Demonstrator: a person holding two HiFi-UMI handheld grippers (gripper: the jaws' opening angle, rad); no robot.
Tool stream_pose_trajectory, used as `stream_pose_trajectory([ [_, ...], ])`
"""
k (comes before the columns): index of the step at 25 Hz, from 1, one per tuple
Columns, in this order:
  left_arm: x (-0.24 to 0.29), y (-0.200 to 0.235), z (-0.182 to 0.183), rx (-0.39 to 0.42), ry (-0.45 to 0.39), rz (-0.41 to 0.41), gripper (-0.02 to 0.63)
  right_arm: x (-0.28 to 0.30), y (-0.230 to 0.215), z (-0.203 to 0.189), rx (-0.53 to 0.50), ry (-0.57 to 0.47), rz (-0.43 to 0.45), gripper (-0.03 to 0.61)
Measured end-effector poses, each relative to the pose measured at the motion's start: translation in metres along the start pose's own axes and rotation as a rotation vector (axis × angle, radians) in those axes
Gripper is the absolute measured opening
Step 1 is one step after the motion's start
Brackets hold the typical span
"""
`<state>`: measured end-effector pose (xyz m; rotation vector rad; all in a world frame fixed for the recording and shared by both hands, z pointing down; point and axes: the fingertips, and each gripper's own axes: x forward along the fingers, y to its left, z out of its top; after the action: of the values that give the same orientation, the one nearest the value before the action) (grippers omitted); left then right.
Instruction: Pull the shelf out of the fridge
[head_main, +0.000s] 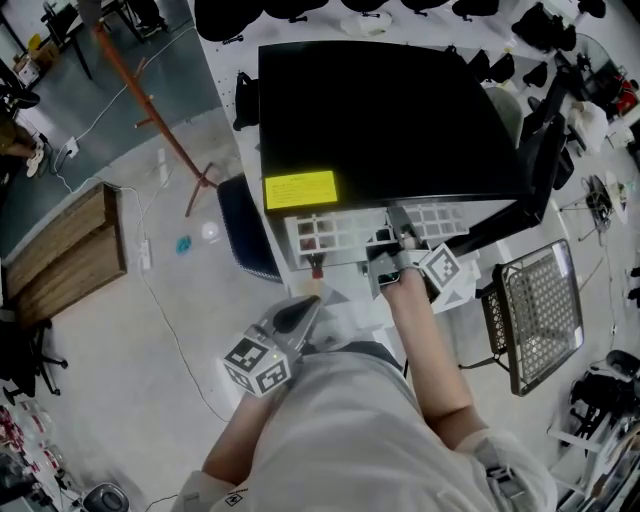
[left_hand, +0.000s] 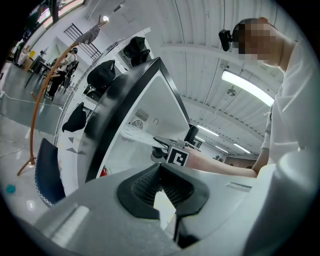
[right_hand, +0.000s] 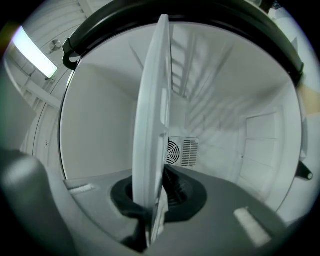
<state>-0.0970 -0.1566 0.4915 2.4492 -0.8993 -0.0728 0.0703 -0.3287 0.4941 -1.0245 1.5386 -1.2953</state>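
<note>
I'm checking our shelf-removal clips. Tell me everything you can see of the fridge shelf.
The shelf is a white, plastic-looking grid panel, sticking partly out of the open front of the black-topped fridge. The right gripper is shut on its front edge; in the right gripper view that edge runs between the pads into the white interior.

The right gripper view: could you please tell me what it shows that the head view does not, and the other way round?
Only the right gripper view: the right gripper shut on the edge of the white shelf, and the inside of the fridge with a round vent on its back wall.
Only the head view: the black top with its yellow label, the left gripper near the person's body, and a wire rack at the picture's right.
Both: the shelf, with the right gripper at its front edge.
</note>
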Motion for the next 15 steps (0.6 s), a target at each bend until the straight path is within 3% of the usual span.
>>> stream_pose_trajectory([
  [15, -0.004, -0.018, -0.021, -0.01, 0.036, -0.053, 0.008, -0.035, 0.002, -0.005, 0.016, -0.011, 0.004, 0.026],
])
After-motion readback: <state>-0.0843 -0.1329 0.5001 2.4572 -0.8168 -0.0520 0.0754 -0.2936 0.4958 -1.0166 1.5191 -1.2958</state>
